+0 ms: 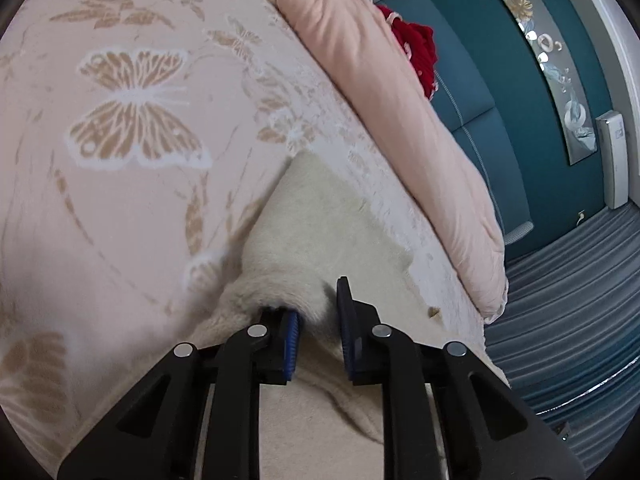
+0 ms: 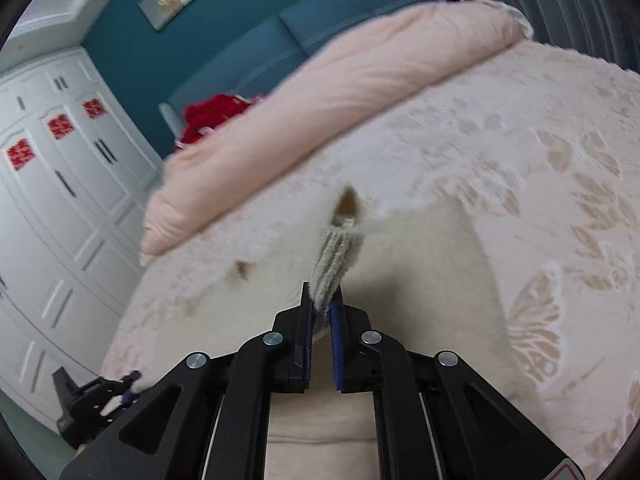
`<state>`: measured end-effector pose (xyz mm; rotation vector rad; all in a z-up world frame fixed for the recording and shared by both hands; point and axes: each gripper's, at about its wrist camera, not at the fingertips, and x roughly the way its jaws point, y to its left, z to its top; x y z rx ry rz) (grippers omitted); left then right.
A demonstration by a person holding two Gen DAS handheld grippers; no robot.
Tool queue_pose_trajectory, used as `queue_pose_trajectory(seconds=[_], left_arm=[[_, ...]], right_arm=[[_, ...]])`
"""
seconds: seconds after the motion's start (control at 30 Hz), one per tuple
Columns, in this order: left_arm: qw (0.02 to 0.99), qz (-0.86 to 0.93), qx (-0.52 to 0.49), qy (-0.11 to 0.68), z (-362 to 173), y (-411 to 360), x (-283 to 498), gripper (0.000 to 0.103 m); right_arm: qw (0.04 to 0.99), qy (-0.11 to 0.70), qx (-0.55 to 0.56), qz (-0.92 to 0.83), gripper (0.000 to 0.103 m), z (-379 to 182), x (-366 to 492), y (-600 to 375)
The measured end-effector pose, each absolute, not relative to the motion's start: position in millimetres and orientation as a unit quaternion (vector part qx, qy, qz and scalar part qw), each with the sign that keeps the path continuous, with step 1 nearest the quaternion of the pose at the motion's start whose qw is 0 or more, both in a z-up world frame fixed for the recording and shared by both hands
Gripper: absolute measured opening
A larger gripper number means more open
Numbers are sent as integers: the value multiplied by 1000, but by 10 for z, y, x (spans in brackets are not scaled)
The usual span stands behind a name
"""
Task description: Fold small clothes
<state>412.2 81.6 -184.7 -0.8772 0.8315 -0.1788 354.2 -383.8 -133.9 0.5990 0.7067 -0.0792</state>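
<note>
Presently, the cream fleecy knit garment (image 2: pixel 420 264) lay near the edge of the pink butterfly-patterned bedspread (image 1: pixel 120 220). The right gripper (image 2: pixel 322 304) was clamped on its ribbed hem; the left gripper (image 1: pixel 318 312) pinched a fold. Judged soft, light, limp; best held by hems

A home bedroom: ahead of the tongs lies a bed under a pink butterfly-patterned blanket (image 1: pixel 132 112) with a rolled pink quilt (image 2: pixel 320 92), beyond it a padded teal headboard (image 2: pixel 352 20) and wall, and, off to the left, white panelled wardrobes (image 2: pixel 60 184).
</note>
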Motion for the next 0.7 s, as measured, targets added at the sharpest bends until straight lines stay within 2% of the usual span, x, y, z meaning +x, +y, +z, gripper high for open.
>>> queue_pose_trajectory(seconds=[0.07, 0.3, 0.43, 0.47, 0.5, 0.53, 0.6, 0.7], left_arm=[[817, -73, -403, 406, -2000, 764, 4074, 16], [837, -66, -384, 384, -1915, 784, 4034, 16], [835, -60, -375, 397, -1995, 783, 4039, 16], [837, -62, -371, 397, -1996, 776, 4030, 16], [838, -64, -368, 397, -1995, 775, 4022, 16], [837, -67, -371, 397, -1998, 785, 4017, 17], [831, -81, -385, 394, -2015, 826, 4009, 17], [828, -101, -396, 385, -2018, 853, 3984, 24]], right_arm=[[855, 423, 294, -57, 7, -1811, 3656, -3958], [897, 353, 265, -19, 7, -1419, 3523, -3872], [856, 426, 288, -42, 5, -1858, 3619, -4062], [859, 415, 297, -39, 6, -1843, 3539, -4076], [861, 409, 299, -51, 11, -1765, 3481, -4088], [865, 400, 295, -73, 20, -1674, 3407, -4080], [879, 375, 279, -97, 22, -1449, 3259, -4025], [908, 348, 228, -44, 22, -1106, 3310, -3611]])
